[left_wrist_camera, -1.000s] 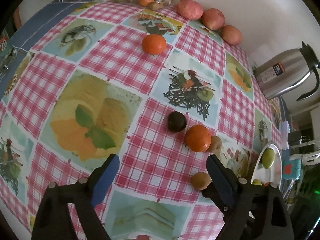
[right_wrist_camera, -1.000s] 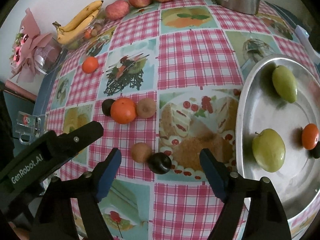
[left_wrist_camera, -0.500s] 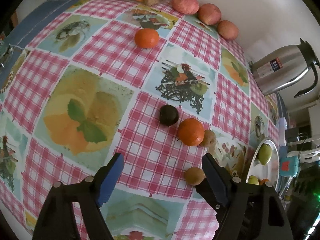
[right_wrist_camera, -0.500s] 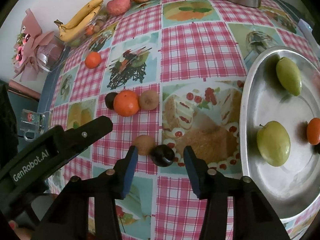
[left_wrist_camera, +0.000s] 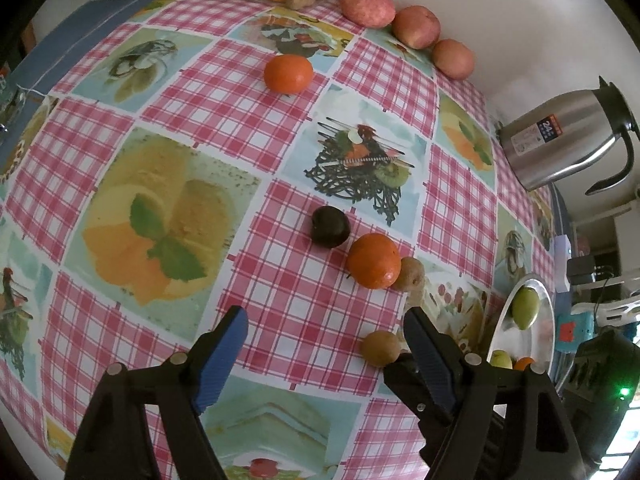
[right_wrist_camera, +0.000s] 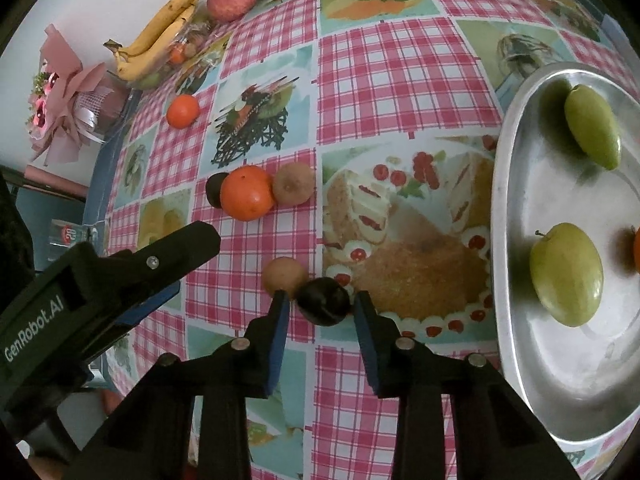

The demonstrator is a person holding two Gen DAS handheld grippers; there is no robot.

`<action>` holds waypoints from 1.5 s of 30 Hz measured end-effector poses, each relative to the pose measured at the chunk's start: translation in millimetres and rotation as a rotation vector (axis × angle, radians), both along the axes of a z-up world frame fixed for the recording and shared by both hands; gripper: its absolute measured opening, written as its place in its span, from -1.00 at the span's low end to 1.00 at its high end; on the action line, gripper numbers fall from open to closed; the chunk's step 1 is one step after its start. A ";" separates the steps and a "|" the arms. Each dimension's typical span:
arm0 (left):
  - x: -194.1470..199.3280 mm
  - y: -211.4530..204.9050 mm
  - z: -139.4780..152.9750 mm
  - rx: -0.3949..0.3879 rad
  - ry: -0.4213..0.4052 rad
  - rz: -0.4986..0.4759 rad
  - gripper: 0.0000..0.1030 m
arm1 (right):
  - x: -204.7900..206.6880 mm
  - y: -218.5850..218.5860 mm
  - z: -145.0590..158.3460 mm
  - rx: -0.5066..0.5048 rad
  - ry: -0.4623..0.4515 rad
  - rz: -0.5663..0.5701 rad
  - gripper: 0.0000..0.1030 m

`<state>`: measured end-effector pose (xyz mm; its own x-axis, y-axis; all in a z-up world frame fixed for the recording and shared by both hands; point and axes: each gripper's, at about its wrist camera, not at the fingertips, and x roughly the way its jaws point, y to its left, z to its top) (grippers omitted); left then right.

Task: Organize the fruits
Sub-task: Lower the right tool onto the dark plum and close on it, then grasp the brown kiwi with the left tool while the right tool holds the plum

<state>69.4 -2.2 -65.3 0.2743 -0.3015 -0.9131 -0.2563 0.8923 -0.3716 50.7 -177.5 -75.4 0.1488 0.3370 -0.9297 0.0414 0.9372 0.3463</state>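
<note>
My right gripper point(right_wrist_camera: 321, 303) points down at the checked tablecloth, its jaws closing on a dark plum point(right_wrist_camera: 324, 300) that sits between the blue pads, which meet its sides. A brown kiwi point(right_wrist_camera: 284, 274) touches the plum just behind the left finger. My left gripper point(left_wrist_camera: 324, 344) hovers open over bare cloth with nothing between its fingers; the same kiwi point(left_wrist_camera: 380, 348) lies just inside its right finger. Farther off sit an orange point(left_wrist_camera: 374, 260), a second dark plum point(left_wrist_camera: 330, 226) and another kiwi point(left_wrist_camera: 412, 274). The metal tray point(right_wrist_camera: 500, 240) on the right holds two green fruits point(right_wrist_camera: 566, 274).
A lone orange point(left_wrist_camera: 288, 74) lies mid-table. Three red apples point(left_wrist_camera: 366, 4) and bananas point(right_wrist_camera: 160, 36) on a clear box line the far wall. A steel kettle point(left_wrist_camera: 560, 144) stands at the back right. A pink bouquet point(right_wrist_camera: 60, 100) sits at the table's far left corner.
The right gripper's fingers have closed from wide apart to the sides of the dark plum. The left gripper has narrowed slightly and stayed in place.
</note>
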 end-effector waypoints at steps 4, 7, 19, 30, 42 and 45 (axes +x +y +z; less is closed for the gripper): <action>-0.1 1.3 -0.3 -0.004 -0.001 0.007 0.60 | -0.4 -1.2 0.0 0.004 -0.001 -0.001 -0.47; -0.1 0.9 0.0 -0.002 -0.002 0.006 0.60 | 0.3 -1.7 1.7 0.009 -0.007 -0.005 -0.47; 4.9 -19.8 -9.2 -0.040 0.036 -0.076 0.36 | -1.1 -31.6 21.4 -0.027 -0.069 -0.101 -0.47; 5.0 -39.0 -18.4 -0.061 0.069 -0.139 0.00 | -2.0 -45.2 31.6 -0.032 -0.099 -0.142 -0.47; 5.1 -55.8 -19.7 -0.043 0.058 -0.192 -0.34 | -2.5 -46.7 33.7 -0.017 -0.107 -0.148 -0.47; 6.0 -52.2 -17.8 -0.044 0.045 -0.187 -0.44 | -3.0 -48.4 35.0 -0.011 -0.111 -0.151 -0.47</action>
<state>75.4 -54.4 -83.1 0.1693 -0.3830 -0.9081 -0.1049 0.9092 -0.4030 47.7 -225.9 -40.4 0.2989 0.2927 -0.9083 0.1444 0.9270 0.3463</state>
